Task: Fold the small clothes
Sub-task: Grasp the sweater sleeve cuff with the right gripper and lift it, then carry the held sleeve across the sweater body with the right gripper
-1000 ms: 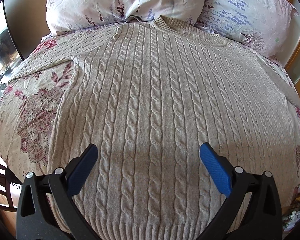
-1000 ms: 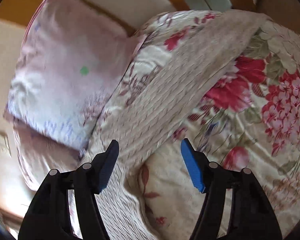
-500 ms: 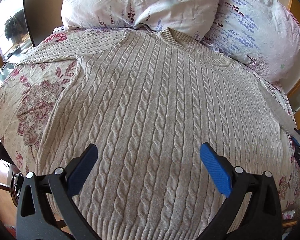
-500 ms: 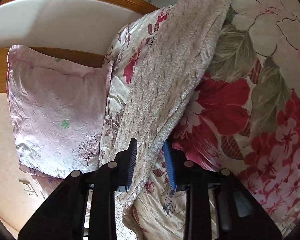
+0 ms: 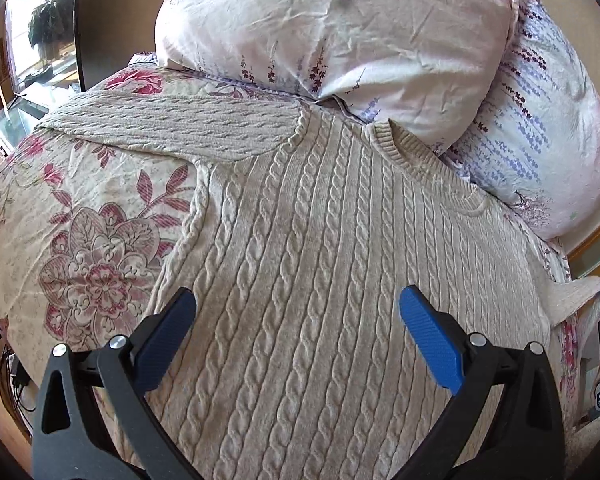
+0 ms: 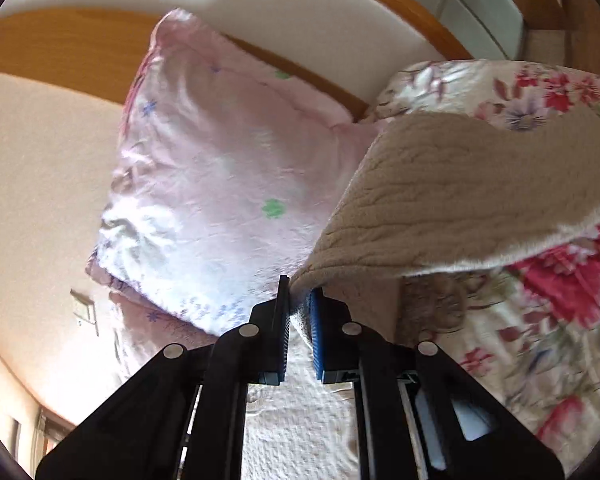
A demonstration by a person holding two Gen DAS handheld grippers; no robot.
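A beige cable-knit sweater point(image 5: 320, 248) lies flat on a floral bedspread point(image 5: 80, 216), collar toward the pillows, its left sleeve point(image 5: 172, 124) stretched out to the left. My left gripper point(image 5: 298, 320) is open and empty, hovering over the sweater's lower body. My right gripper point(image 6: 299, 312) is shut on the sweater's right sleeve point(image 6: 460, 200) and holds it lifted off the bedspread point(image 6: 540, 320). That sleeve also shows at the right edge of the left wrist view point(image 5: 572, 296).
Two flowered pillows point(image 5: 340, 28) point(image 5: 540, 112) lean at the head of the bed, just past the collar. A pink pillow point(image 6: 220, 168) and a wooden headboard point(image 6: 60, 48) fill the right wrist view. A window and furniture point(image 5: 40, 40) stand far left.
My right gripper closed on the right sleeve and lifted it. My left gripper stayed open and moved forward over the sweater toward the collar.
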